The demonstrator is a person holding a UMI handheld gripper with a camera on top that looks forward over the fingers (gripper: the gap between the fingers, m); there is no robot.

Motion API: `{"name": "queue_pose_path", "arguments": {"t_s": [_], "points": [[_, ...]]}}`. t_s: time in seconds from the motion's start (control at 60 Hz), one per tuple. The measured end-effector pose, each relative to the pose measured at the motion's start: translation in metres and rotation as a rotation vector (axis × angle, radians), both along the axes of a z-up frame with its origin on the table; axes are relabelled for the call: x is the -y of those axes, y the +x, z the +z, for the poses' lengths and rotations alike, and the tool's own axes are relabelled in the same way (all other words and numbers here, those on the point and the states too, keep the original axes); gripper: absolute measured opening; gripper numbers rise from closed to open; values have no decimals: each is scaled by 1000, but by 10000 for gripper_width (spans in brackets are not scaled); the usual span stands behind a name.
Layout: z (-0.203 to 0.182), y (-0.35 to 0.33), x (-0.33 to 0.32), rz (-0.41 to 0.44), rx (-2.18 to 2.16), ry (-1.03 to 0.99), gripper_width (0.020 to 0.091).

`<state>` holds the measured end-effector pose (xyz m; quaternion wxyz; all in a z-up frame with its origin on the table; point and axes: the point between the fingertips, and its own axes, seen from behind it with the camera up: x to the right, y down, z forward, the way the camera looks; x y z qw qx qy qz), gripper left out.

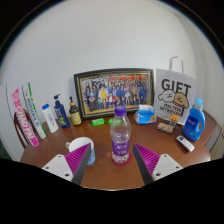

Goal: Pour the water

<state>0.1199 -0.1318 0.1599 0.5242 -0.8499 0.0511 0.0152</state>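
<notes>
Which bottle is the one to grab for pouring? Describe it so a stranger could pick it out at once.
Start at the big framed group photo standing at the back of the wooden table. In front of it, just ahead of the open gripper, stands a clear water bottle. Its purple label sets it apart from the white cup beside it.

Gripper (114, 166) fingers spread; water bottle (120, 139) upright between them at 12 o'clock, gaps both sides; mug (82, 151) at 10.
</notes>
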Motion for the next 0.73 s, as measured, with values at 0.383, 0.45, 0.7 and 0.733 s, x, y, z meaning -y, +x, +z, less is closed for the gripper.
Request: {"name": "queue_pose_path", "arguments": {"t_s": [0.383,0.45,0.7,0.733], "points": [[46,-66,157,29,100,-131,855],[49,-74,171,33,121,-128,855],[41,-86,192,46,128,-146,856],[42,-84,191,41,136,-142,856]]}}
